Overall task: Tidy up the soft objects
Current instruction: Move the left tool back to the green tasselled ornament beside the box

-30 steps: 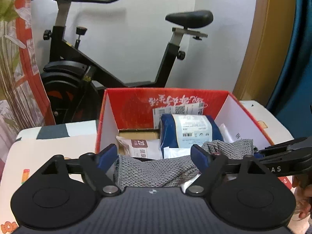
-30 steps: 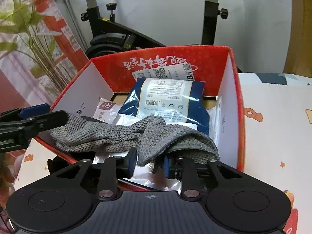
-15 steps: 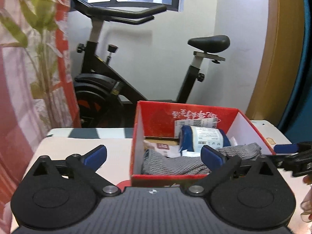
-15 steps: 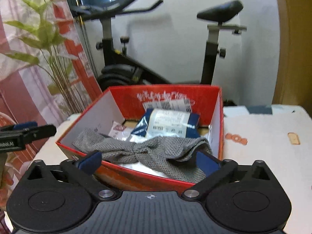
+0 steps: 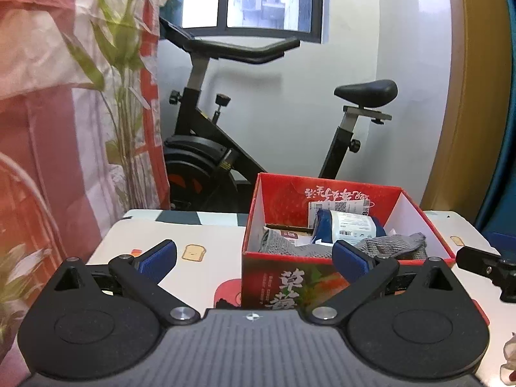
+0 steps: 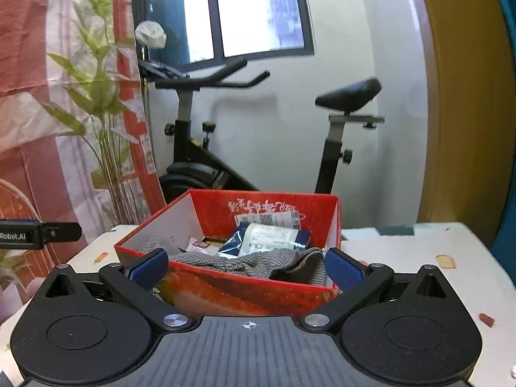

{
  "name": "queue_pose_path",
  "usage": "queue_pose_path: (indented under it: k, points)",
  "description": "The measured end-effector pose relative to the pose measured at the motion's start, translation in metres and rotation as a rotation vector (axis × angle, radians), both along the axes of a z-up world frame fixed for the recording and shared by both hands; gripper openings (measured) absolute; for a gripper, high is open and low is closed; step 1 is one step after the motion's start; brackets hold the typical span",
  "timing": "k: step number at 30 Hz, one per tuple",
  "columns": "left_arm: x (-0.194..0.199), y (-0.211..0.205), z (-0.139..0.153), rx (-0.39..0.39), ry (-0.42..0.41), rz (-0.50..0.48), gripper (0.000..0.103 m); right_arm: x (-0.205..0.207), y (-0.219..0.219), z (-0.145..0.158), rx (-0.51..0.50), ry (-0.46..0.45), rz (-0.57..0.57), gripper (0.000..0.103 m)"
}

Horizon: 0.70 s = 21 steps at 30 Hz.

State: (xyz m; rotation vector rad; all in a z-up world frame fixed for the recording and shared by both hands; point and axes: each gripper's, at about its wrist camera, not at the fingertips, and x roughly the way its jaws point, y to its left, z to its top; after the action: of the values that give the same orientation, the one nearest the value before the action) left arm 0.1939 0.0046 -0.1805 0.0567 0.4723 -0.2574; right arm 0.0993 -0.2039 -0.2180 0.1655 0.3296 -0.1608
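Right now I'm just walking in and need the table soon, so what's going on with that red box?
A person is tidying soft things with two handheld grippers. A grey knitted cloth lies in the red box, draped over a blue packet and other packets. Neither tool holds anything: the left gripper and the right gripper both have their jaws wide open and sit short of the box, above the patterned table.

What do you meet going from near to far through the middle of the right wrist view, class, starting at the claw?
Right claw → grey knitted cloth → blue package → red box's far wall → exercise bike → window.
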Motion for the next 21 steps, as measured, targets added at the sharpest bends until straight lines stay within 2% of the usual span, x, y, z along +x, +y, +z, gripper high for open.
queue_pose_path:
  k: [7, 13, 21]
  points:
    - [-0.039, -0.001, -0.008, 0.051, -0.004, 0.033, 0.103, -0.037, 0.017, -0.016, -0.002, -0.029, -0.034, 0.103]
    - [-0.068, 0.012, -0.016, 0.020, 0.010, 0.067, 0.103, -0.065, 0.026, -0.034, 0.020, -0.021, -0.058, 0.103]
    - [-0.096, 0.015, -0.027, 0.029, 0.004, 0.061, 0.103, -0.088, 0.041, -0.041, -0.006, -0.045, -0.060, 0.103]
